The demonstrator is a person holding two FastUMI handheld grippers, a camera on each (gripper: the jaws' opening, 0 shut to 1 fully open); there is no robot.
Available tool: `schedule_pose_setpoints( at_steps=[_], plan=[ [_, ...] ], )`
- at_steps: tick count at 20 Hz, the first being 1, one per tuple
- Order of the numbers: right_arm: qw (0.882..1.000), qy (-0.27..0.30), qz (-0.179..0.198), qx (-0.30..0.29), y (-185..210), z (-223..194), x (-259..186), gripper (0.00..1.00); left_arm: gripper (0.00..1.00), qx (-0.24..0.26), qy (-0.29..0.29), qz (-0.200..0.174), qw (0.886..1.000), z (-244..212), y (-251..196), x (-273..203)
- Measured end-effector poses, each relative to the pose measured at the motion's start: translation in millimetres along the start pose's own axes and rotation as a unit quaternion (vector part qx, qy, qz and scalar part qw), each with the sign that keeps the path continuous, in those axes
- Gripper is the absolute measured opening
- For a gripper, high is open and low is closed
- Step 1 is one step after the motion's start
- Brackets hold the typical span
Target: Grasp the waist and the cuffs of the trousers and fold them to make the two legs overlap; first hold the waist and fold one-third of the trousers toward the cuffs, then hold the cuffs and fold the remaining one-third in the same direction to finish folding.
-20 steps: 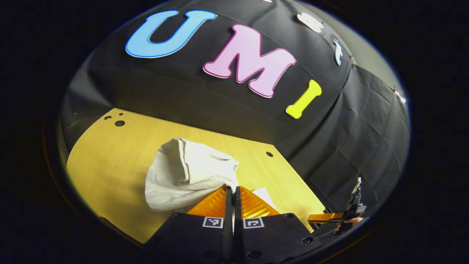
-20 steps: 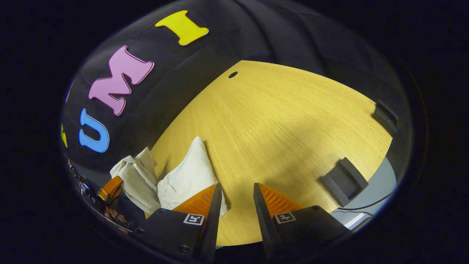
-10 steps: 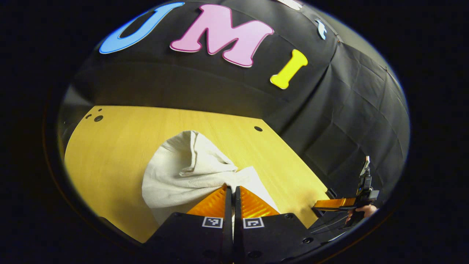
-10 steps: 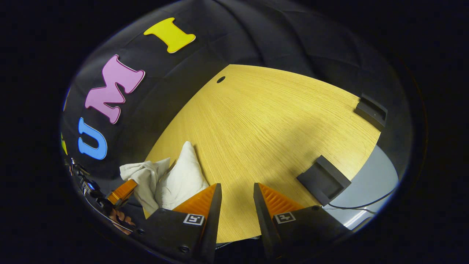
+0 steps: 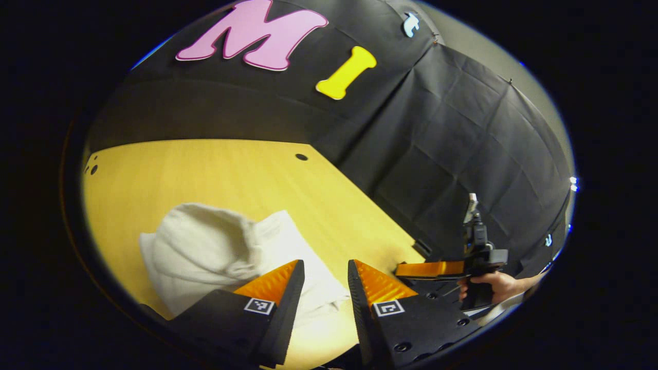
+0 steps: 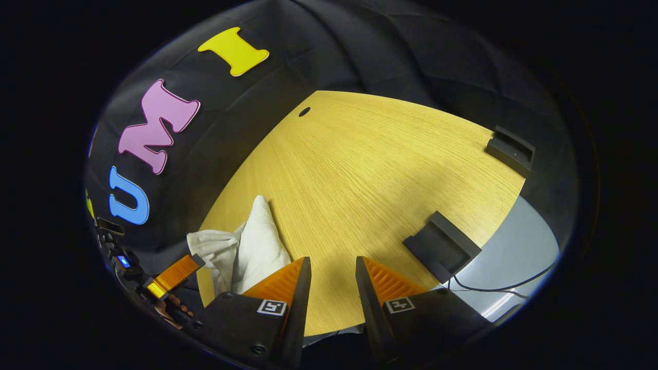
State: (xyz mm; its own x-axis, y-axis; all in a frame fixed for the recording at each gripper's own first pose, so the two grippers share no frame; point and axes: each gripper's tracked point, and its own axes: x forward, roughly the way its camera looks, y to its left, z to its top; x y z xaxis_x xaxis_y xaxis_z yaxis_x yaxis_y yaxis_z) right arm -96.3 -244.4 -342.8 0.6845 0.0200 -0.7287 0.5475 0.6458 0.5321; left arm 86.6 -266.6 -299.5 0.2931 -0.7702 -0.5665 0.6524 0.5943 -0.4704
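Lying bunched on the wooden table (image 5: pixel 216 164), the white trousers (image 5: pixel 216 252) sit in a rumpled heap near its front edge (no neat fold shows). In the left gripper view, the left gripper (image 5: pixel 325 267) hangs just above the cloth, its fingers spread with nothing between them. Off to its right, a hand (image 5: pixel 496 285) holds the right gripper (image 6: pixel 331 262), whose fingers also stand apart over bare wood, just beside the heap. Two dark blocks (image 6: pixel 442 246) sit near the table's far side.

Both views low over table (image 5: pixel 216 169), sharing trousers (image 5: pixel 205 252)
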Motion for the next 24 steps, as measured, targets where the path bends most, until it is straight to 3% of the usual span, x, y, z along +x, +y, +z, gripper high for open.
schedule_pose_setpoints(
  at_steps=[2,5,10,16,24],
  plan=[
    [1.000,-0.002,0.008,-0.004,6,2,0,0.54,0.58,-0.002,-0.007,-0.026,1.000,3,-15,-6],
    [0.999,-0.010,0.039,-0.013,33,7,-3,0.54,0.61,-0.015,-0.025,-0.018,0.999,10,-8,-25],
    [0.991,-0.029,0.119,-0.062,111,12,-17,0.54,0.64,-0.070,-0.082,0.053,0.993,25,37,-82],
    [0.976,-0.032,0.191,-0.096,200,10,-34,0.54,0.64,-0.119,-0.131,0.142,0.974,28,96,-149],
    [0.972,-0.011,0.207,-0.112,238,-11,-34,0.54,0.64,-0.152,-0.164,0.213,0.951,17,137,-212]
  ],
)
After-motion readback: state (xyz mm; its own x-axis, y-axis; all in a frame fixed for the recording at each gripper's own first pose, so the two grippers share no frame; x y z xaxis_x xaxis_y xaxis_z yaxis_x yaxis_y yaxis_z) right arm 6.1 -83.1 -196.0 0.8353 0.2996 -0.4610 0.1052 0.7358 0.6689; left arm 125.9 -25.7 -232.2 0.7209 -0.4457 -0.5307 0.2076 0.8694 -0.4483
